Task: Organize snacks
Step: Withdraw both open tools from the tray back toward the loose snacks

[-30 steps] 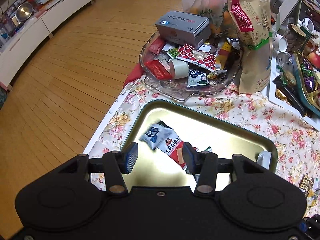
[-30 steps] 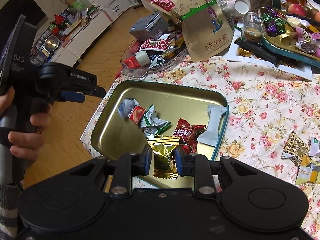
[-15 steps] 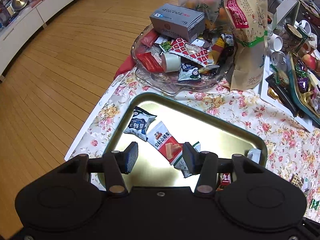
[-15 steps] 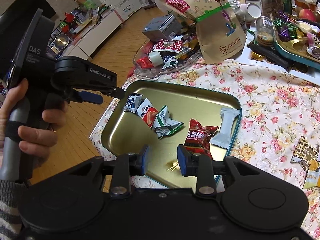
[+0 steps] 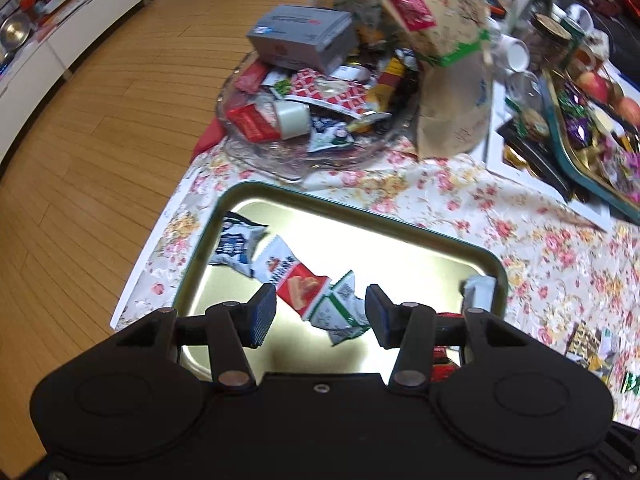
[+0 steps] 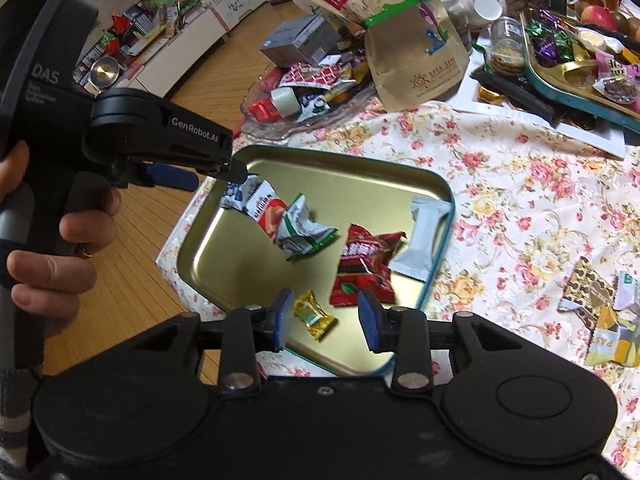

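1. Leftmost in the right wrist view, a person's hand [image 6: 60, 248] holds the left gripper [image 6: 236, 170] over the tray's far-left corner; its jaws stand apart with nothing between them.
2. Next, the gold tray [image 6: 400, 168] sits on the floral-clothed table [image 6: 520, 200], with a blue-and-white packet [image 6: 234, 196] in its far-left corner.
3. Touching that packet lies a red-and-white wafer packet [image 6: 268, 212], and a green-and-white packet [image 6: 300, 228] overlaps the wafer packet's other end.
4. At the tray's near edge, a small gold candy [image 6: 314, 316] lies on the tray floor between the fingers of the right gripper [image 6: 324, 322], whose jaws are opening; the pads are clear of the candy.
5. Right of the candy lies a red snack packet [image 6: 364, 268], and a white packet [image 6: 420, 240] leans against the tray's right rim.
6. Beyond the tray, a glass dish [image 6: 260, 120] holds mixed snacks, with a kraft paper bag [image 6: 404, 40] standing beside it.
7. Farthest right, loose wrappers [image 6: 600, 320] lie on the cloth.
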